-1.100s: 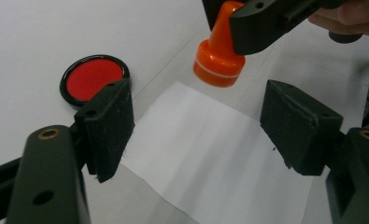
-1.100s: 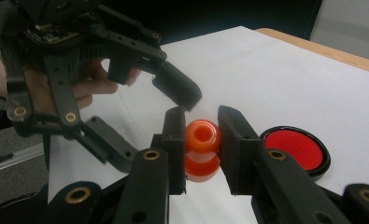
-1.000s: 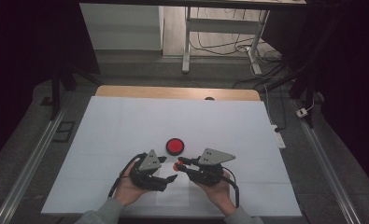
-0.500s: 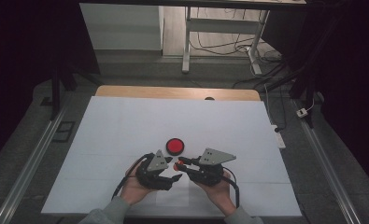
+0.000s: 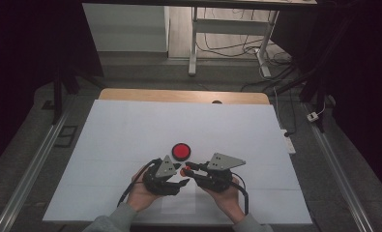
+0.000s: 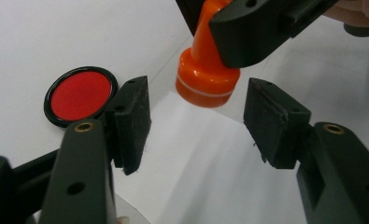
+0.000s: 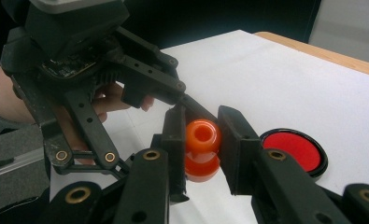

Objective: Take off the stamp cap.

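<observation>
Left gripper nearer orange stamp

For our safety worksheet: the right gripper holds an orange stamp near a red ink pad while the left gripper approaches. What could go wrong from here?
1. The left gripper, jaws just been closing and not yet touching, may knock the orange stamp askew in the right gripper.
2. It hangs above the white sheet; dropped, it could mark it.
3. The red ink pad lies close and could be bumped.
</observation>
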`<action>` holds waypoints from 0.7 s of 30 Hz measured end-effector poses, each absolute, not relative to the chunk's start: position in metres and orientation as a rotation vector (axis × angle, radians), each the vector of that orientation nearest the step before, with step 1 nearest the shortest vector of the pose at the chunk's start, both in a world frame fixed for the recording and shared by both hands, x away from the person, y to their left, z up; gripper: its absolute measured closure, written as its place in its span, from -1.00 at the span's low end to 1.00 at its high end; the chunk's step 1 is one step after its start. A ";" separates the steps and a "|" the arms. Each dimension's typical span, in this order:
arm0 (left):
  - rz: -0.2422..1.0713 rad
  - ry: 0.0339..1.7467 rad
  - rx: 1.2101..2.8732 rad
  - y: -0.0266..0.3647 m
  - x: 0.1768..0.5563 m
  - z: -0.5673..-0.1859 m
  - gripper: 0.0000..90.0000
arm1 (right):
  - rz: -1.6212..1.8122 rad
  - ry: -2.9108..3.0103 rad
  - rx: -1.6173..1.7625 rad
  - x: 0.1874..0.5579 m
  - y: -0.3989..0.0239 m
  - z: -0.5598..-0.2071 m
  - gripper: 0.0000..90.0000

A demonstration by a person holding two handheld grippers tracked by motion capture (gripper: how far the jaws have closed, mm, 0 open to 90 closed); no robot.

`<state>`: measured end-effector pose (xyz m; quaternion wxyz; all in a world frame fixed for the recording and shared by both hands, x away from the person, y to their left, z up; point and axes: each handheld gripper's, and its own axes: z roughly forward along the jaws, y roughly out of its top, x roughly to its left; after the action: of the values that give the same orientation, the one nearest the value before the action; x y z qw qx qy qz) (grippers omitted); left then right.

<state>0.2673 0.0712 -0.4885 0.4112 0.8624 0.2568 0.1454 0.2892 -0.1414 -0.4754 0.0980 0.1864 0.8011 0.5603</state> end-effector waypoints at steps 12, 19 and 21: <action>0.378 0.651 2.180 0.071 0.268 -0.490 0.09 | 1.663 2.380 0.553 0.289 -0.141 -0.476 0.60; 0.385 0.646 2.182 0.071 0.267 -0.490 0.21 | 1.671 2.384 0.559 0.289 -0.140 -0.478 0.60; 0.385 0.644 2.184 0.071 0.267 -0.490 0.25 | 1.673 2.385 0.559 0.289 -0.140 -0.478 0.60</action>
<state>0.2669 0.0705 -0.4902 0.4041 0.8651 0.2552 0.1523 0.2894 -0.1400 -0.4778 0.0876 0.1879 0.8008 0.5619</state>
